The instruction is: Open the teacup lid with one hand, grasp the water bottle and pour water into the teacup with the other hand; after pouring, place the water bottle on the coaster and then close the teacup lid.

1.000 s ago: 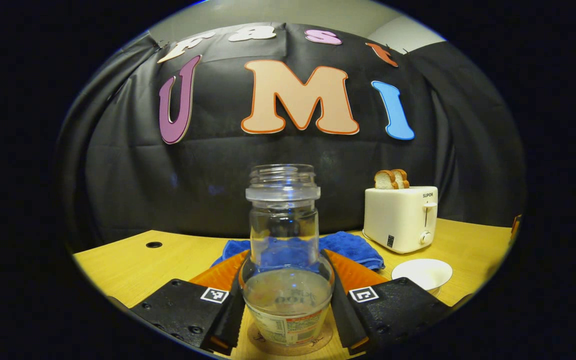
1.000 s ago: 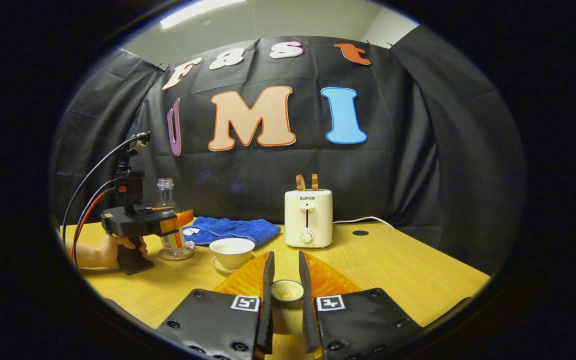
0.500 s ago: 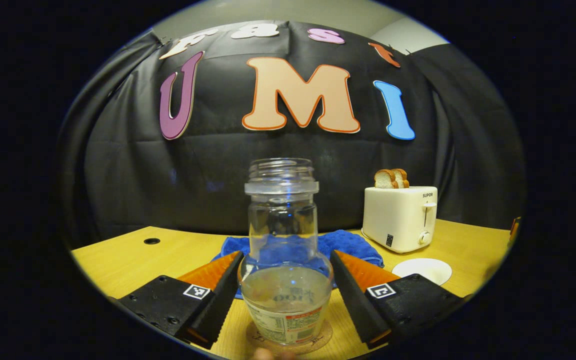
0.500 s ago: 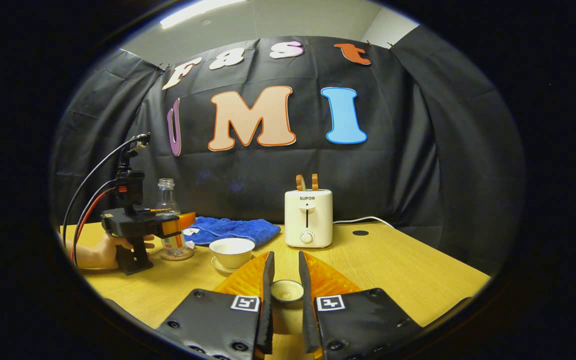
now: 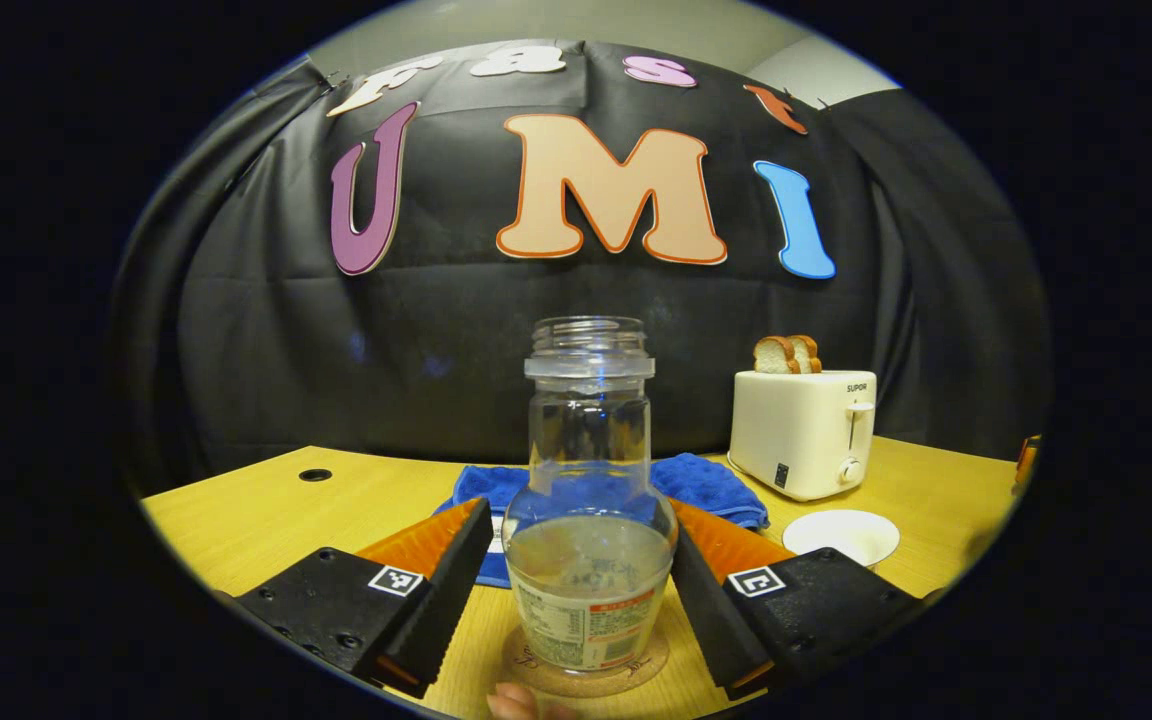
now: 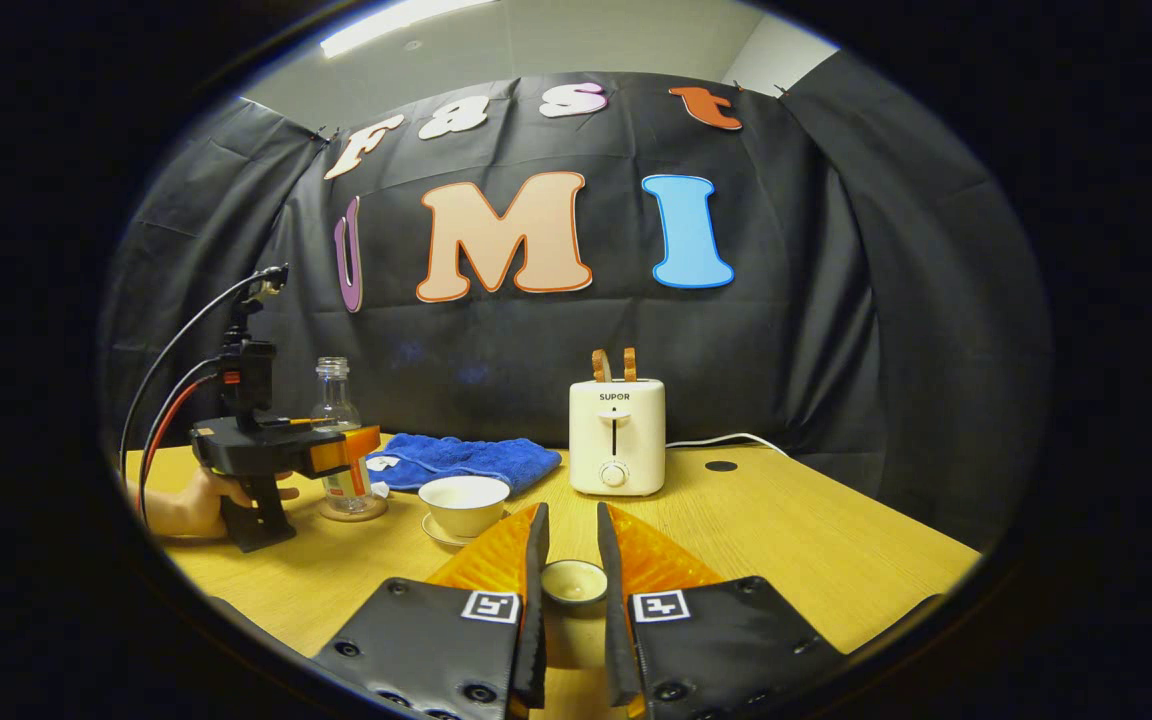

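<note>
We are letting the water bottle (image 5: 588, 500) stand on its coaster (image 5: 586, 668), left gripper (image 5: 581, 560) wide, while our right gripper (image 6: 568, 575) is pinching the teacup lid (image 6: 574, 582).

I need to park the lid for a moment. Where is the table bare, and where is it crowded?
Bare: the table right of the toaster, and the near-left corner by the hole. Crowded: water bottle, blue towel and teacup cluster beside the left gripper.
</note>
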Available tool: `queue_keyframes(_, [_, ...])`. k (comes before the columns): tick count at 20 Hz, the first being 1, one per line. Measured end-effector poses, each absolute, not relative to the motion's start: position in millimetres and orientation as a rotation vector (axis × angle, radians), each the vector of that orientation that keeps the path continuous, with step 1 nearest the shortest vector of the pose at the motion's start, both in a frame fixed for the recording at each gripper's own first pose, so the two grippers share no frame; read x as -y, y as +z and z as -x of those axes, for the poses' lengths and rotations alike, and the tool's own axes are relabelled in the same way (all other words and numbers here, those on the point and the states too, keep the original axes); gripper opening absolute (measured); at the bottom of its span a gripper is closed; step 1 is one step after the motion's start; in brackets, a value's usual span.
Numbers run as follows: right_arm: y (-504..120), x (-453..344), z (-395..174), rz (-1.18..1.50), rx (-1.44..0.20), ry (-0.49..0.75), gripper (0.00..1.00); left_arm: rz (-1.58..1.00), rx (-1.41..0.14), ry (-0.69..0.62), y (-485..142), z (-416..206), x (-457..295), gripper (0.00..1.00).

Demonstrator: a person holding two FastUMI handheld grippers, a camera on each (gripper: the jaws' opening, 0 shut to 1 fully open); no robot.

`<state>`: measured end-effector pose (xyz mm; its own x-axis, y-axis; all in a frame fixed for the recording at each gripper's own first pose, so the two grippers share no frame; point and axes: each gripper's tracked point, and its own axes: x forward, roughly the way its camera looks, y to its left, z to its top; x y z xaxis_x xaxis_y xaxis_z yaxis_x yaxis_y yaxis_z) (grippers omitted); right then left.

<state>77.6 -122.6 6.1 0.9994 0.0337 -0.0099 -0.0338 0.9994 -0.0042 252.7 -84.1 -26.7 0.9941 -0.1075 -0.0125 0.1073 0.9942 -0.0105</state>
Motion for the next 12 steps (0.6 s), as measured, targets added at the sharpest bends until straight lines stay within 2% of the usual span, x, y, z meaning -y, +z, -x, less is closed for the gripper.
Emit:
queue_keyframes(8, [6.5, 123.1, -77.4, 0.005, -0.011, 0.029, 0.27, 0.011, -0.016, -0.133, -26.0, -217.2, 79.1, 0.94])
queue_keyframes(12, [6.0, 122.7, -77.3, 0.005, -0.01, 0.032, 0.27, 0.009, -0.014, -0.139, -25.7, -180.0, 71.4, 0.94])
